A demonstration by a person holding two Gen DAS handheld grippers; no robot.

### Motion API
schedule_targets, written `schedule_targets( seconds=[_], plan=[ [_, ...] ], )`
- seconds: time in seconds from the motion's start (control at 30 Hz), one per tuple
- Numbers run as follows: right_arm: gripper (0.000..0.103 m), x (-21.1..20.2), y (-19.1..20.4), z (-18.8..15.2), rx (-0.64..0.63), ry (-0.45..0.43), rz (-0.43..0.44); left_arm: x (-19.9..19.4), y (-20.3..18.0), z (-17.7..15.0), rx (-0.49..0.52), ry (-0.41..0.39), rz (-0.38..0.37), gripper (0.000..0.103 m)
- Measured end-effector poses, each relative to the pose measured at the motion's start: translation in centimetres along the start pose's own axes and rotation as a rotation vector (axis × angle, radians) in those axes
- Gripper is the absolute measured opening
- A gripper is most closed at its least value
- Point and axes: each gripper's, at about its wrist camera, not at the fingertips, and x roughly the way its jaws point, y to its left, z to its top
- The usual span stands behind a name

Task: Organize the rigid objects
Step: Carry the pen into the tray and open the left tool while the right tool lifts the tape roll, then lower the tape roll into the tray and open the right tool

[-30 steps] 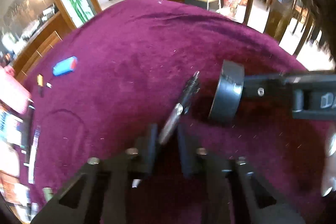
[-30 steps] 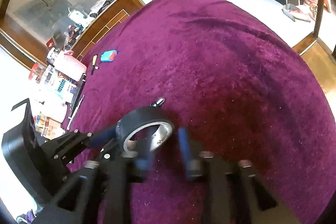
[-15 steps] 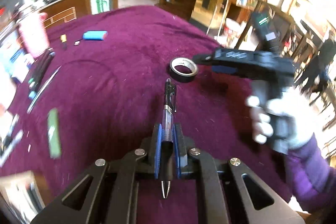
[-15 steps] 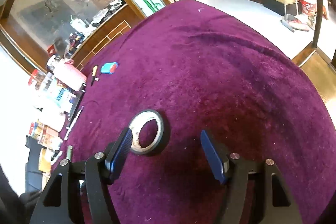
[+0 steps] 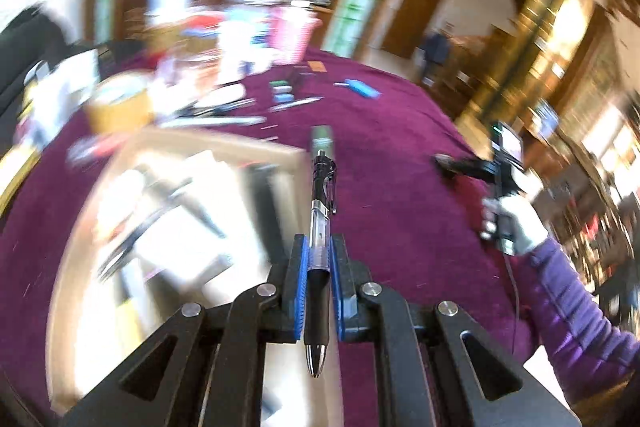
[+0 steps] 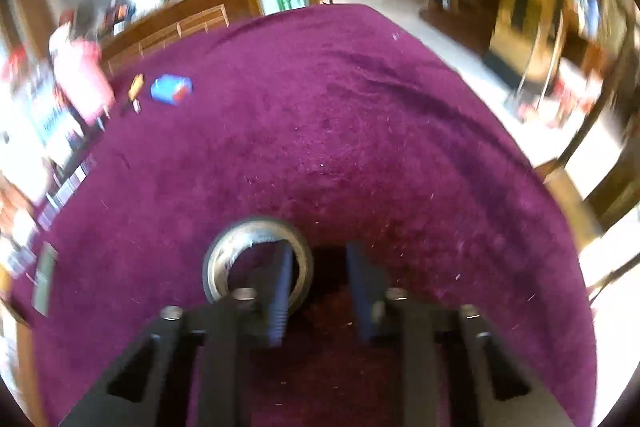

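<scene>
Swung away from the tape roll [image 6: 224,259] since a second ago: left gripper [image 5: 318,267], which then sat just beside the roll and is now well to its left, over a blurred wooden-rimmed tray [image 5: 224,141] of papers and pens.

- Left gripper: jaws narrow, clamped on the pen [image 5: 322,195]. Clip end points forward, tip points back toward the camera.
- Blue box [image 6: 171,89]: far beyond the roll, to its left.
- Tape roll: flat on the purple cloth [image 6: 340,107].
- Right gripper [image 6: 316,287]: at the roll, jaws closing. One finger stands inside the ring, the other outside. The roll's wall is between them, and the outer finger is not yet touching it.
- Gloved hand [image 5: 516,223] with purple sleeve [image 5: 572,299]: holds the right gripper's handle, behind the roll.
</scene>
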Motion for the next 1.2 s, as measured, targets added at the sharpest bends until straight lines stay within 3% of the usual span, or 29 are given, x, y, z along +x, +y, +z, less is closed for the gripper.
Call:
schedule_targets(
  seconds=[0.13,0.3,0.43,0.53,0.57,0.63,0.77,0.9,1.03,1.2],
  plan=[
    [0.009,-1.5,-0.6,-0.4,0.024,0.009,0.073,-1.1,4.6,-2.0,-0.107,-0.006,0.066,0.011],
    [0.01,-4.9,0.3,-2.3,0.054,0.018,0.23,-0.3,7.6,-3.6,-0.188,0.026,0.082,0.011],
    [0.01,-8.4,4.9,-4.9,-0.003,0.033,0.379,0.8,8.8,-4.6,-0.233,0.061,0.097,0.011],
    [0.01,-10.8,9.1,-6.7,-0.074,0.044,0.472,1.1,8.6,-5.3,-0.208,0.062,0.169,0.012],
    [0.01,-11.8,11.1,-7.5,-0.114,0.049,0.51,1.1,8.5,-5.5,-0.201,0.061,0.187,0.014],
    [0.01,-13.5,14.4,-9.3,-0.186,0.062,0.573,0.7,8.6,-6.0,-0.198,0.053,0.199,0.028],
    [0.011,-16.9,21.7,-13.9,-0.378,0.101,0.678,-1.7,8.0,-6.3,-0.18,-0.019,0.223,0.046],
    [0.011,-18.2,27.1,-18.6,-0.551,0.15,0.704,-4.4,8.0,-6.1,-0.201,-0.096,0.212,0.063],
    [0.011,-18.2,30.7,-22.3,-0.707,0.157,0.643,-6.4,8.2,-6.2,-0.219,-0.146,0.204,0.065],
    [0.011,-17.4,33.0,-24.5,-0.791,0.225,0.563,-7.6,8.2,-6.5,-0.231,-0.171,0.199,0.069]
  ],
)
